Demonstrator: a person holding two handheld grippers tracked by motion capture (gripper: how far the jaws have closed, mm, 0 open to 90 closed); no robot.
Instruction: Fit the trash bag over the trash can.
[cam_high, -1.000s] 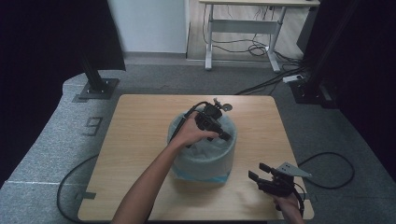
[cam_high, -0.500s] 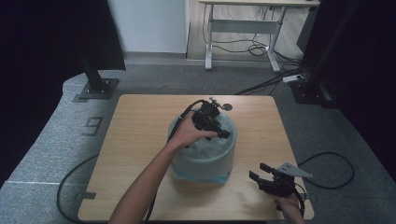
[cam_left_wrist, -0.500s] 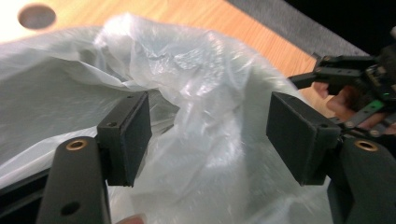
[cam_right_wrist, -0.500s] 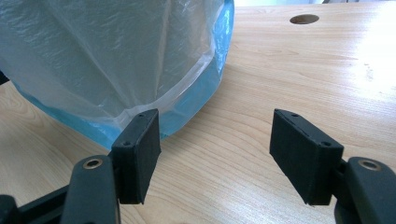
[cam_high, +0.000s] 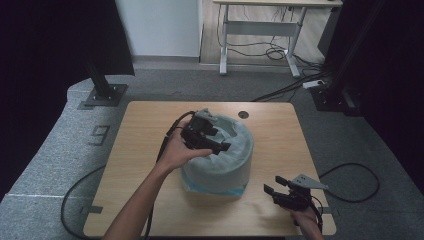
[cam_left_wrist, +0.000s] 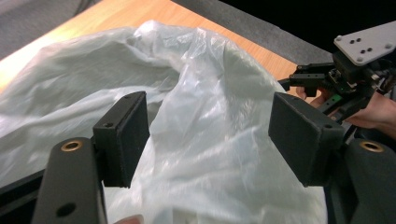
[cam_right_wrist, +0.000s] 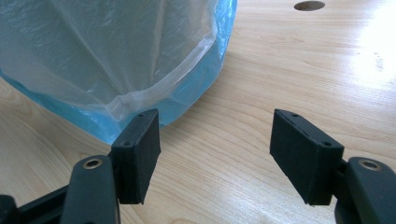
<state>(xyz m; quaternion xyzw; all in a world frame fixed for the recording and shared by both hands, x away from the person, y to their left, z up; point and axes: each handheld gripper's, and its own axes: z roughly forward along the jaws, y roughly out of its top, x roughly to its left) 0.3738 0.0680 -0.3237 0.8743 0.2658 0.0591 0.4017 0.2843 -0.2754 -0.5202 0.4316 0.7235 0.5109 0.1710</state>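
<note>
Left hand (cam_high: 177, 150): comes in from the bottom, over the left rim of the bin

Left gripper (cam_high: 220, 145): above the top of the bag, jaws wide and just been opening, nothing clamped; crumpled film lies beyond the pads (cam_left_wrist: 123, 135)

Bag (cam_left_wrist: 201, 93): clear plastic, draped over the blue bin and down its sides

Bin (cam_high: 217, 167): stands mid table (cam_high: 150, 125), its blue base showing under the bag edge

Right gripper (cam_high: 275, 187): low at the near right corner, just beside the bin, jaws wide, empty, above bare wood

Grey carpet floor (cam_high: 60, 165); white wall (cam_high: 160, 25); grey desk frame (cam_high: 260, 30) behind; black curtains (cam_high: 45, 50).
</note>
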